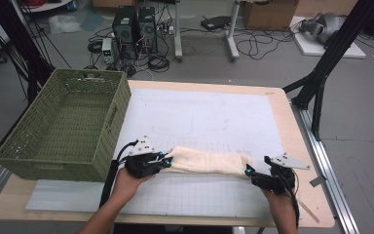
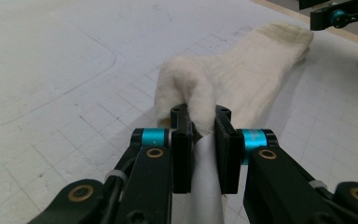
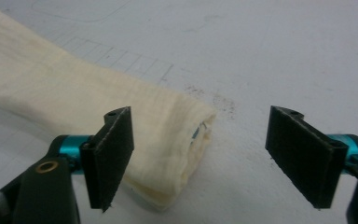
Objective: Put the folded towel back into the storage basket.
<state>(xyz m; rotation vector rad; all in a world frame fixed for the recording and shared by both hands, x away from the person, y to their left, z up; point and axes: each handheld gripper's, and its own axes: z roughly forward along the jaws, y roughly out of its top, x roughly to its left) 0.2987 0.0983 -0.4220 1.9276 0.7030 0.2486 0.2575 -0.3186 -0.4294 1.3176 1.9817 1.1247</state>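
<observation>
We see the cloth (image 1: 208,161) lying lengthwise between both grippers: left gripper (image 2: 200,122) pinches its basket-side end, right gripper (image 3: 200,156) gapes wide at the far end.

From my remote seat, I saw a grey floor (image 1: 360,122) strewn with cables (image 1: 253,46). Computer towers (image 1: 135,24) stood beyond the table (image 1: 299,146), cardboard boxes (image 1: 270,13) behind.

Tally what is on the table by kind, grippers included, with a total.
Cream folded cloth: 1
Green woven basket: 1
White grid mat: 1
Grippers: 2, the left gripper shut on the cloth's end, the right gripper open at the other end
Total: 5
</observation>
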